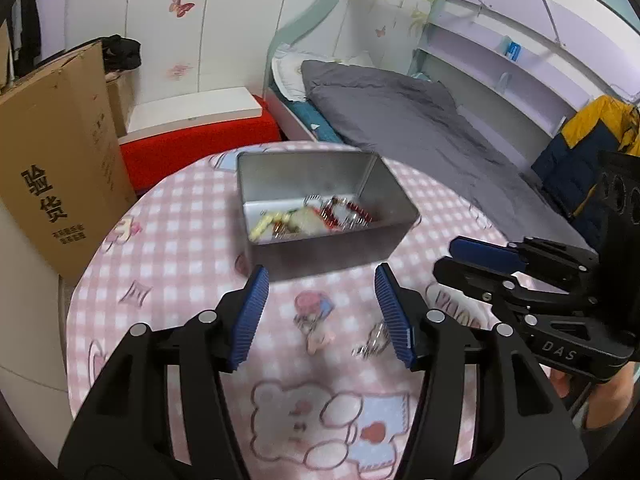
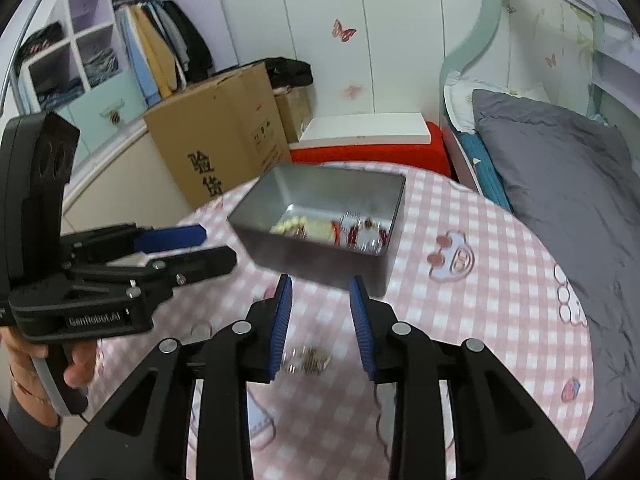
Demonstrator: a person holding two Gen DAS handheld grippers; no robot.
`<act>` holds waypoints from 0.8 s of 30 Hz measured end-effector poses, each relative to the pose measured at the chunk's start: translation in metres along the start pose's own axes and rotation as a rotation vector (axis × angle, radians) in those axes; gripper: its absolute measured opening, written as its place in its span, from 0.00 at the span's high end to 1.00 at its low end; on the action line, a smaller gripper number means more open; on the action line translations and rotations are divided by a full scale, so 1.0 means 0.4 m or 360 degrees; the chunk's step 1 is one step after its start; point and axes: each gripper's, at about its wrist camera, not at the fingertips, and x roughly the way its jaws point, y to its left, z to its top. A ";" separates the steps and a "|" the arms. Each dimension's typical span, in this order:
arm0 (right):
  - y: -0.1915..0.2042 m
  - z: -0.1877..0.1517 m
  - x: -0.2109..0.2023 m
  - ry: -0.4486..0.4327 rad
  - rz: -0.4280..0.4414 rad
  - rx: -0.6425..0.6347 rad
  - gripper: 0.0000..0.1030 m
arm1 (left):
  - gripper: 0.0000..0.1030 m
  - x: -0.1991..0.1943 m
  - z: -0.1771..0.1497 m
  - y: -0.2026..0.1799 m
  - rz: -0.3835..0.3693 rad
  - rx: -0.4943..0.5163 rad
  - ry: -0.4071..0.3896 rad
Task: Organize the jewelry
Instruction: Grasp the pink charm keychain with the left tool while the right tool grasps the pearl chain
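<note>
- Left gripper (image 1: 320, 312) and right gripper (image 2: 320, 320) were both seen released, nothing gripped.
- Metal tin (image 1: 256, 184), frame centre, was part-filled; silver jewelry (image 2: 306, 360) lay loose on tablecloth (image 2: 500, 240), lower centre.
- Next judged: silver piece to be picked up and binned.

A dull, brushed-metal tin (image 1: 320, 216) sat beyond the fingertips on a soft, matt pink checked cloth (image 1: 192, 216). Small shiny metal jewelry (image 2: 306, 359) lay on the cloth between ribbed blue pads (image 2: 280, 328) set in matt black plastic fingers. A matt cardboard box (image 1: 60, 176) stood behind.
</note>
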 end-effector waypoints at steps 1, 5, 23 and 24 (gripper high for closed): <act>0.004 -0.013 -0.001 0.0009 -0.0001 -0.0007 0.71 | 0.46 -0.002 -0.013 0.000 0.0005 0.0003 0.0001; 0.017 -0.059 0.010 0.0064 -0.0010 -0.0028 0.65 | 0.46 0.002 -0.066 0.012 0.0033 -0.0010 0.0032; 0.102 -0.125 0.156 0.0181 -0.0206 -0.0159 0.76 | 0.45 0.024 -0.121 0.074 0.0029 -0.0123 0.0097; 0.093 -0.127 0.153 0.0184 -0.0188 -0.0159 0.87 | 0.45 0.029 -0.121 0.074 0.0026 -0.0125 0.0102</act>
